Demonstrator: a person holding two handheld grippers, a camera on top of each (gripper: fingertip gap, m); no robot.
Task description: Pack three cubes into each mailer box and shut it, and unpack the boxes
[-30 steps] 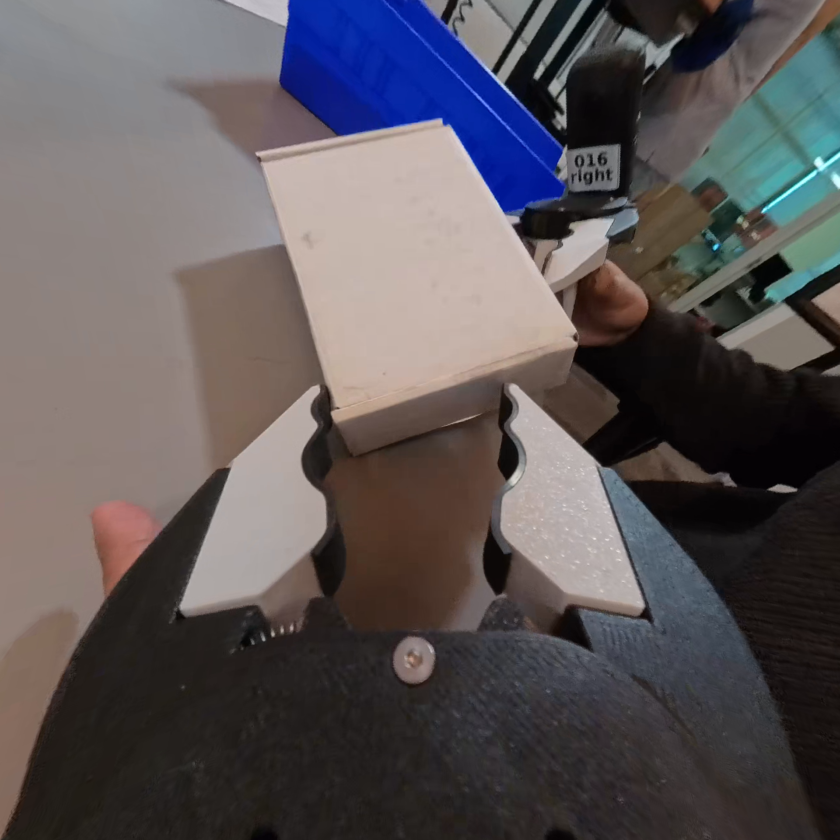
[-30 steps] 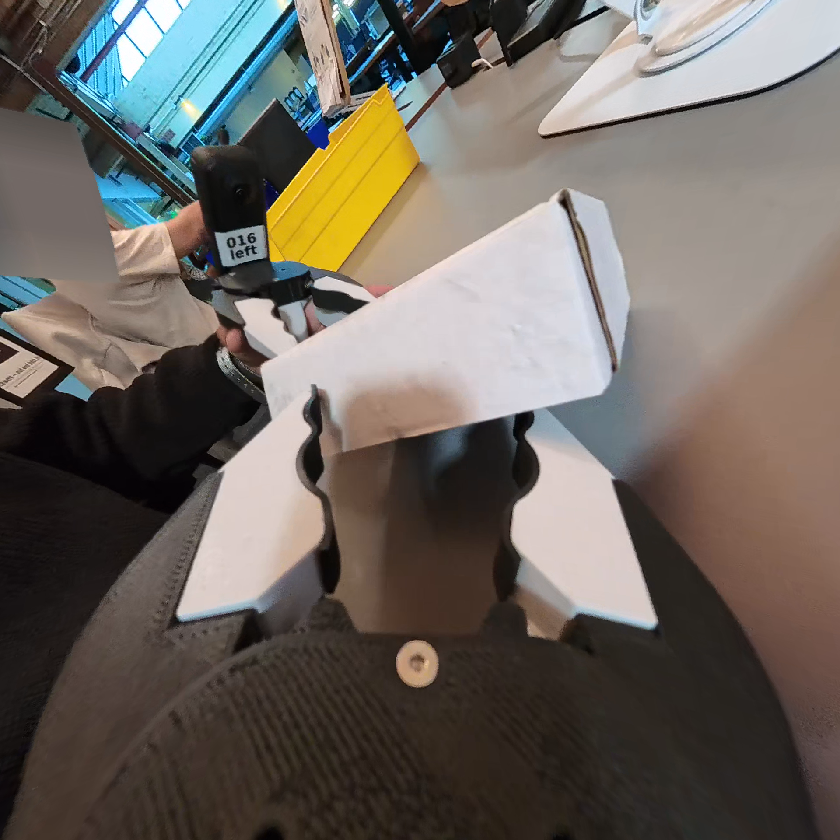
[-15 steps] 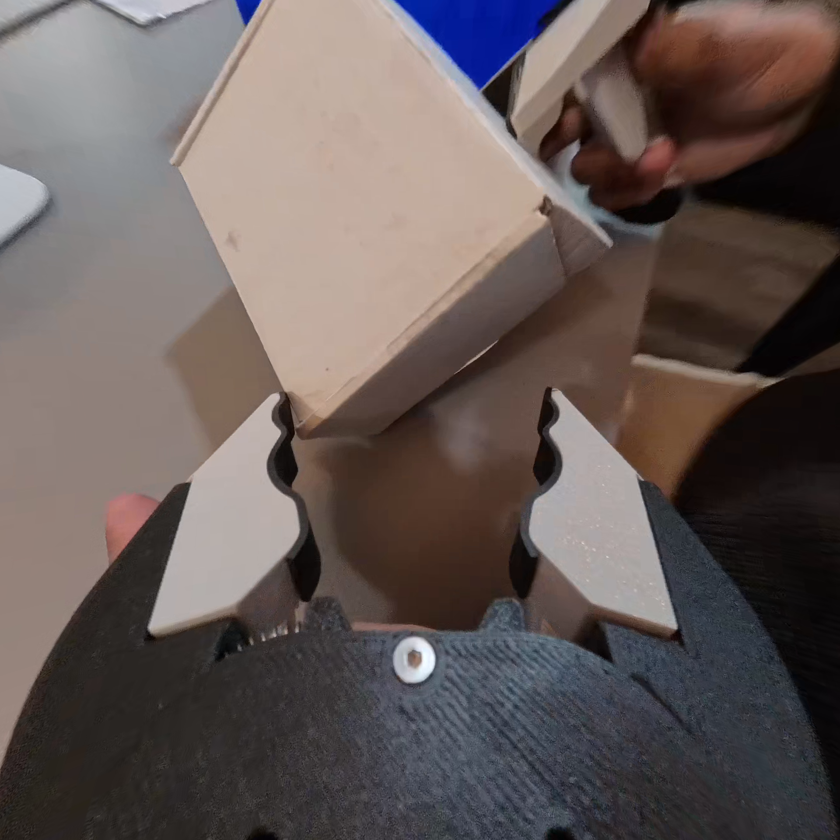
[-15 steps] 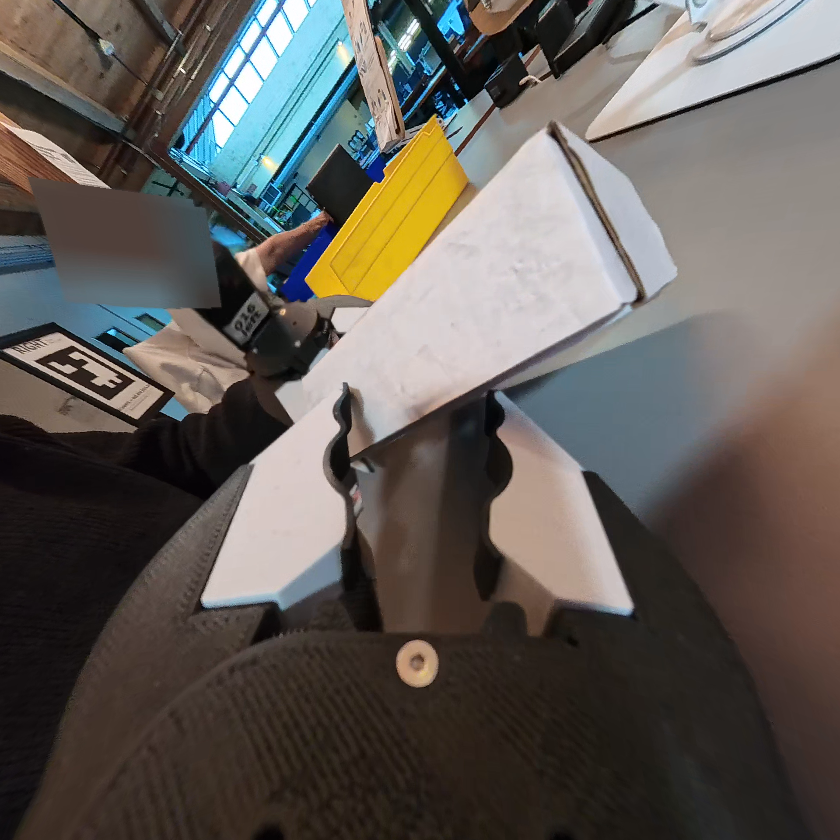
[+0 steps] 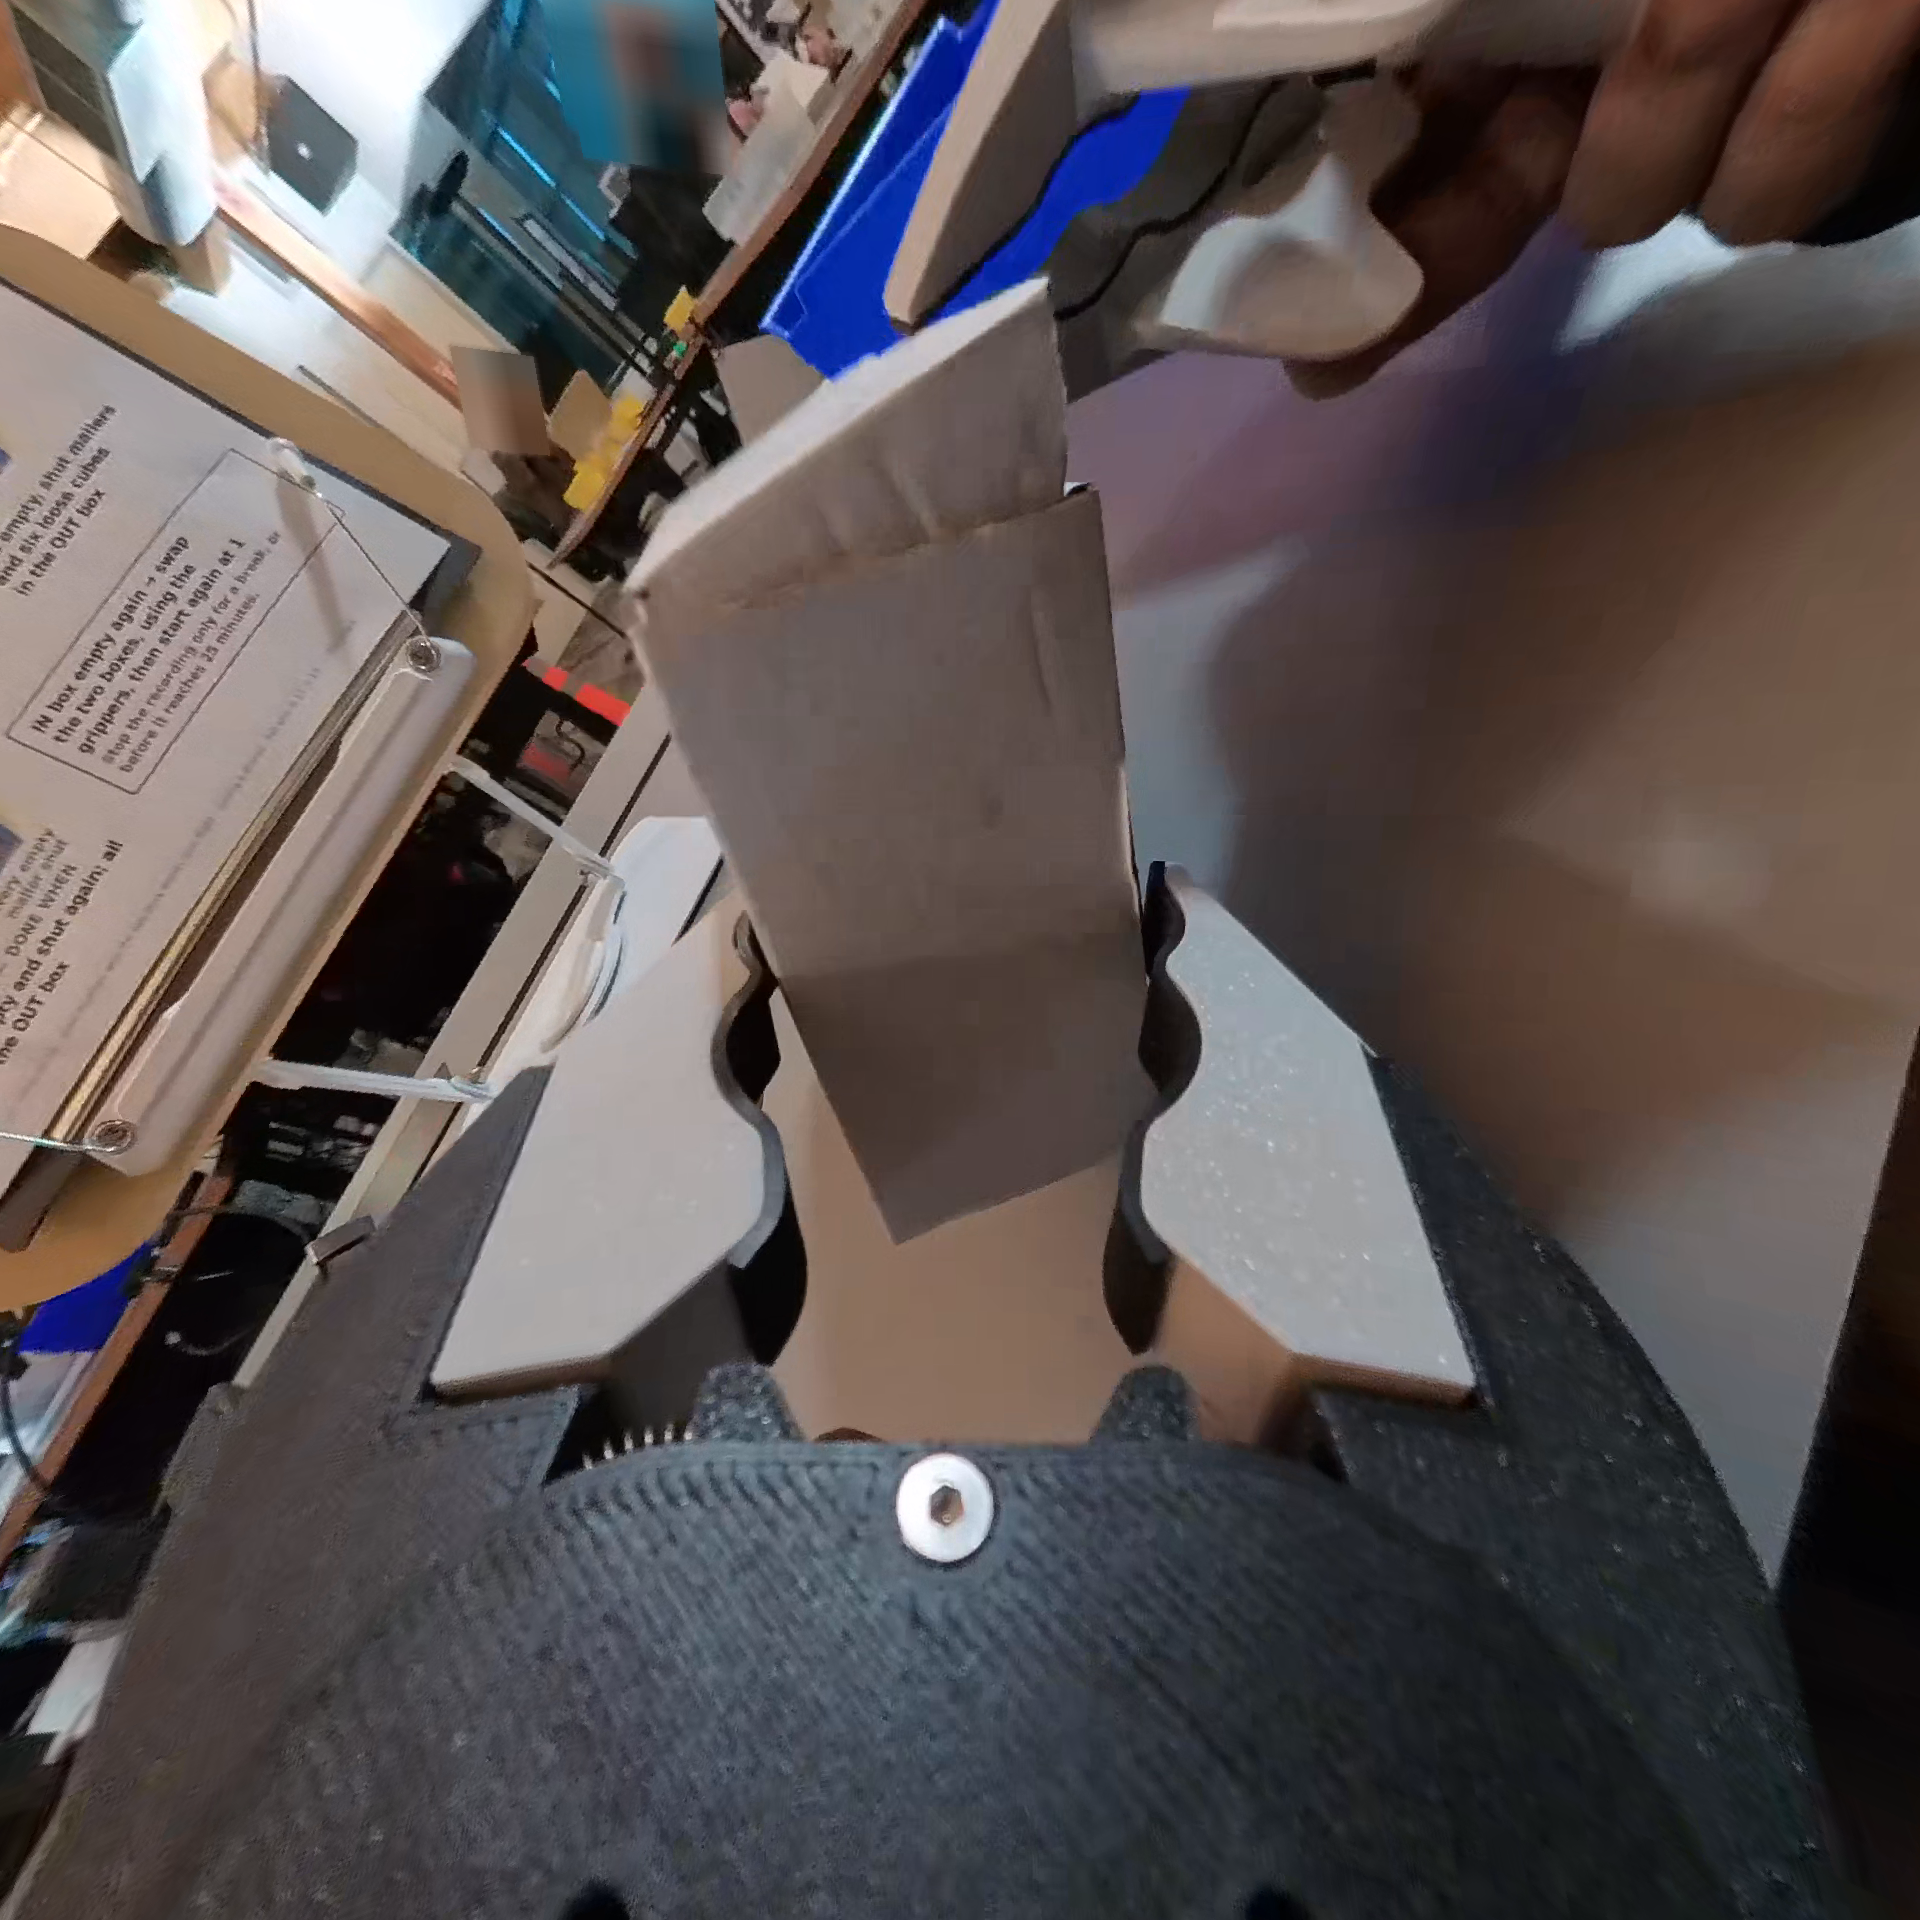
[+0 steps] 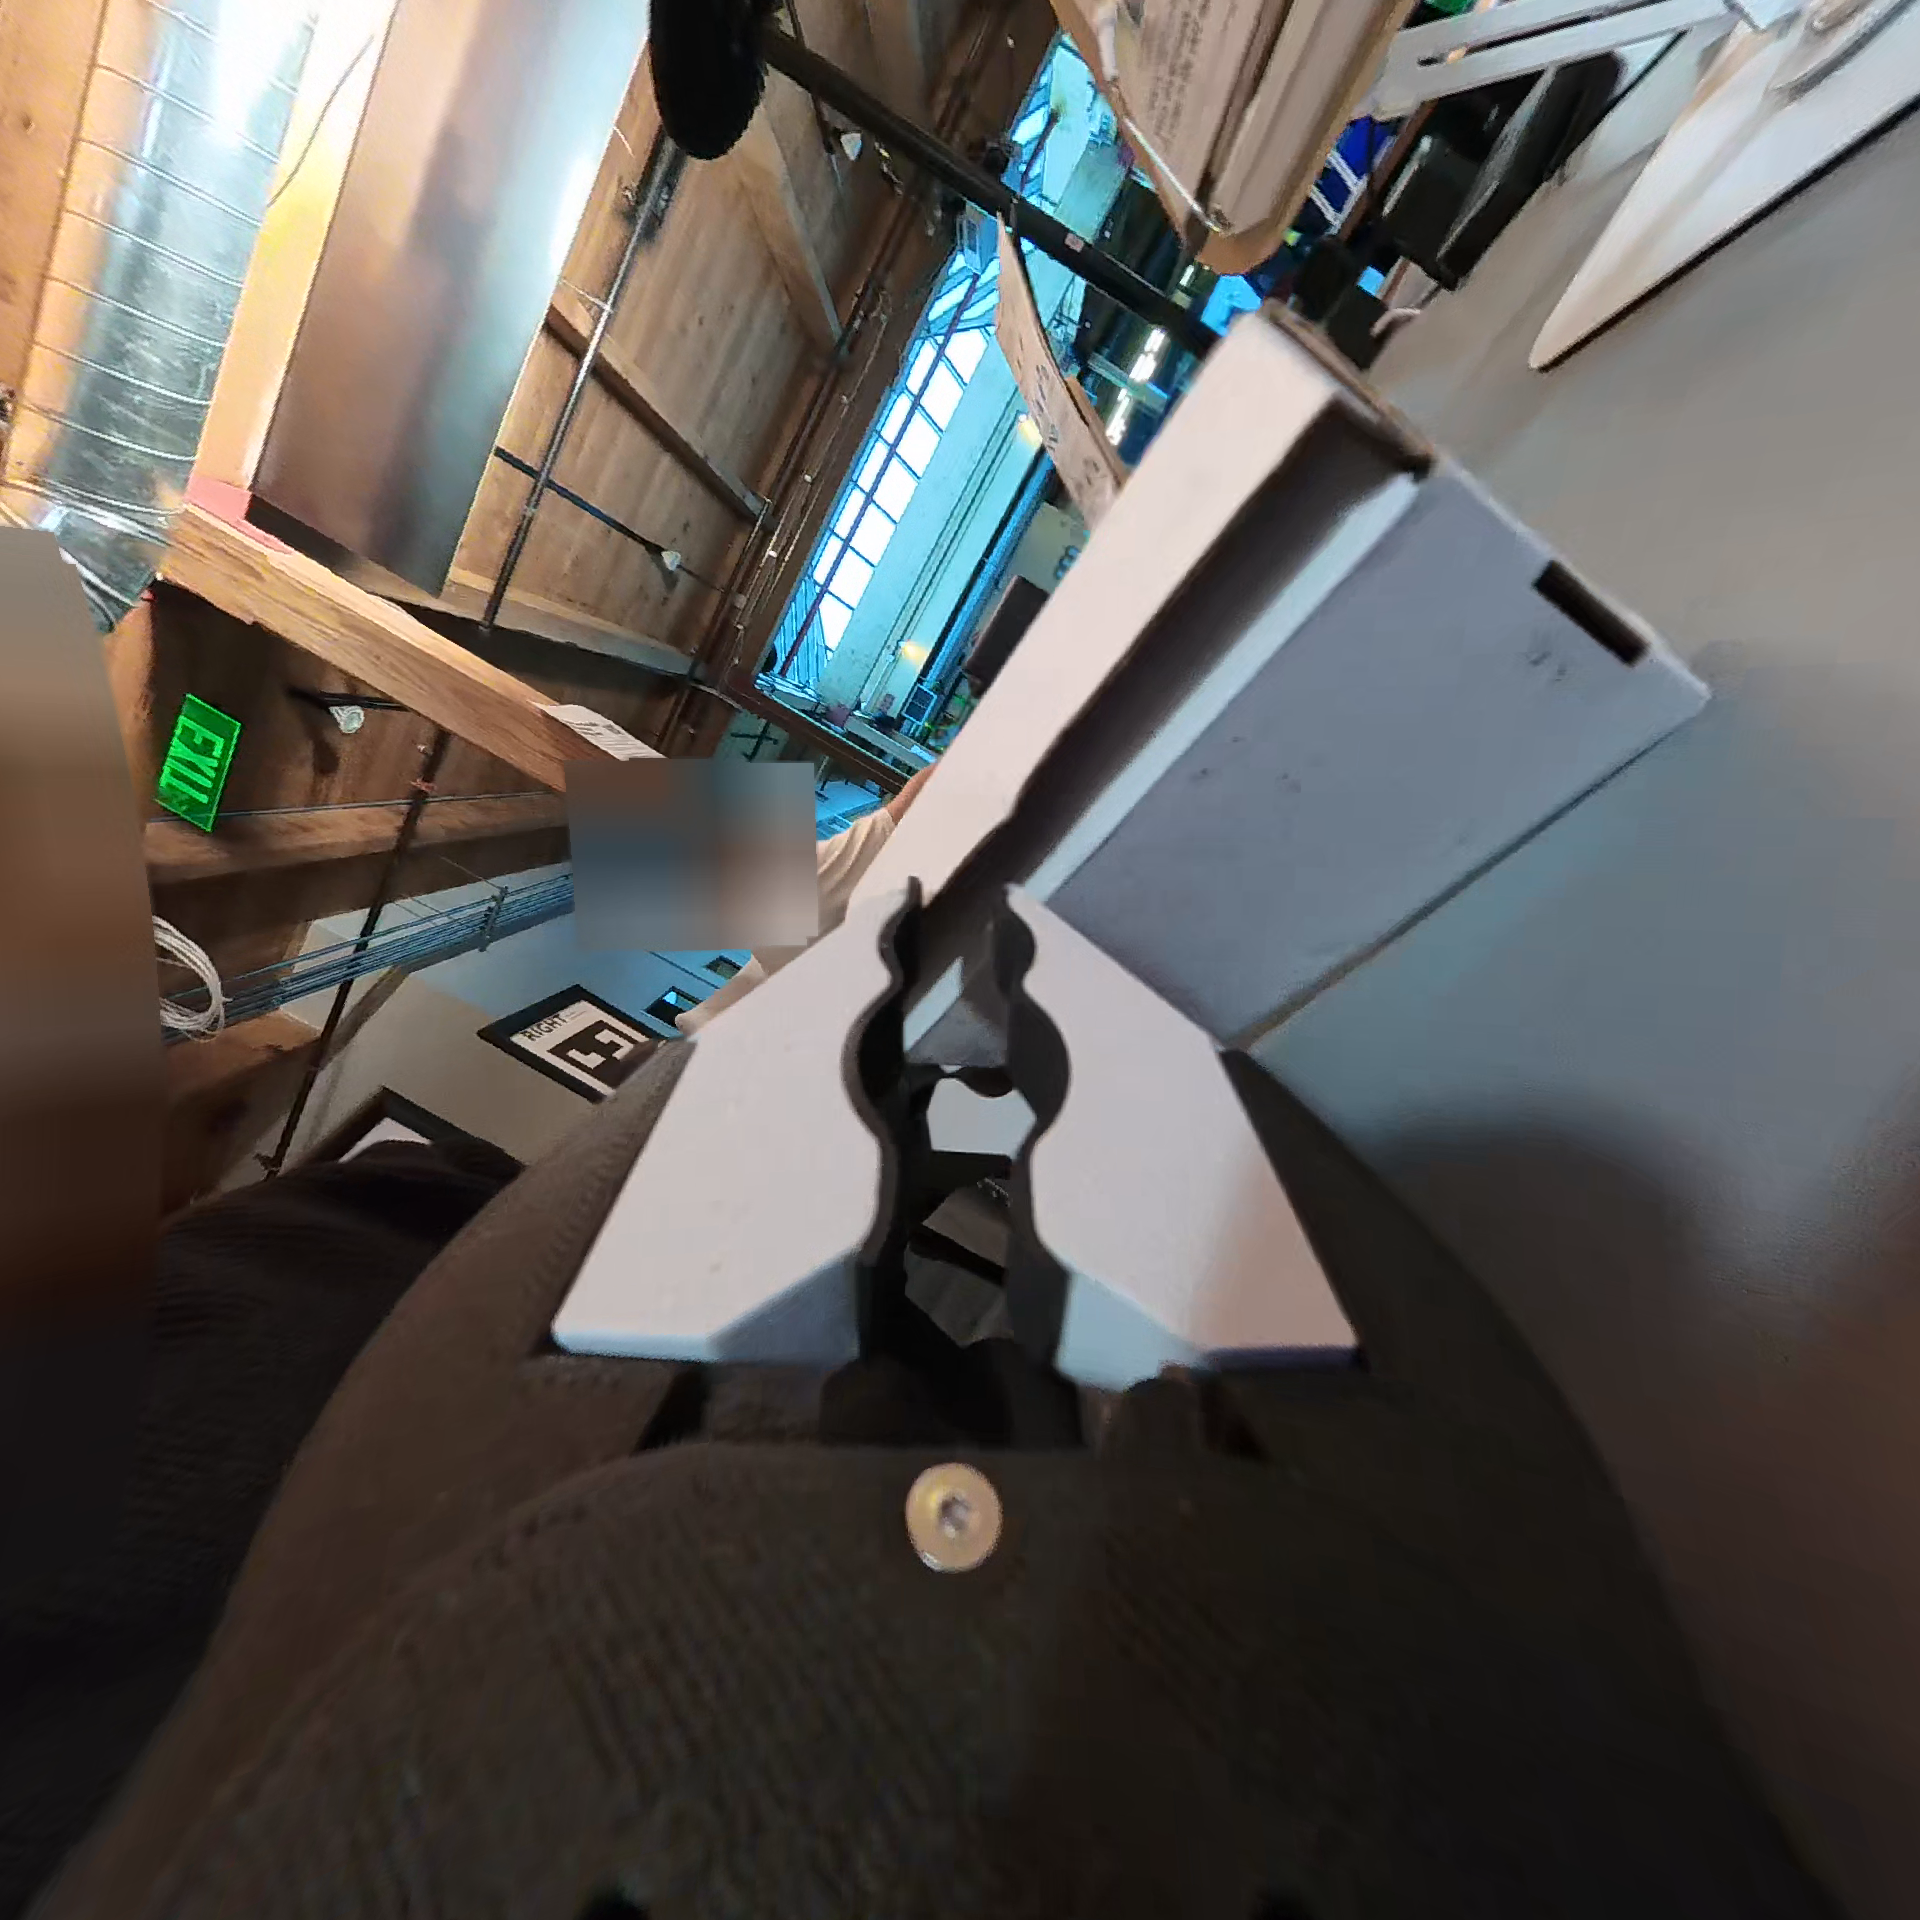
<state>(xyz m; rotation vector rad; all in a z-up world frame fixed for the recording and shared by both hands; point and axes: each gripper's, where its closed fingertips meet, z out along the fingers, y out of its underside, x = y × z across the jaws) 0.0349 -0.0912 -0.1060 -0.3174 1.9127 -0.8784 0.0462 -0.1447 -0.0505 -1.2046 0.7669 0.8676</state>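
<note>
Swinging the white mailer box (image 5: 914,790) up off the table, I now have it tilted steeply in the air between both tools, where a second ago it lay flatter. My left gripper (image 5: 951,1049) has its jaws moderately parted around the lower end of the box, pressing its sides. My right gripper (image 6: 951,997) has narrowed to a thin gap, pinched on the lid's edge (image 6: 966,914) (the lid looks lifted away from the body, though blur makes that uncertain). I judge this as opening it, so unpacking is starting; no cubes show yet. Beyond the table's far edge stand a blue bin (image 5: 831,281) and a clipboard of instructions (image 5: 208,665). Nothing blocks the lid's swing, but the steep tilt could spill the contents.
</note>
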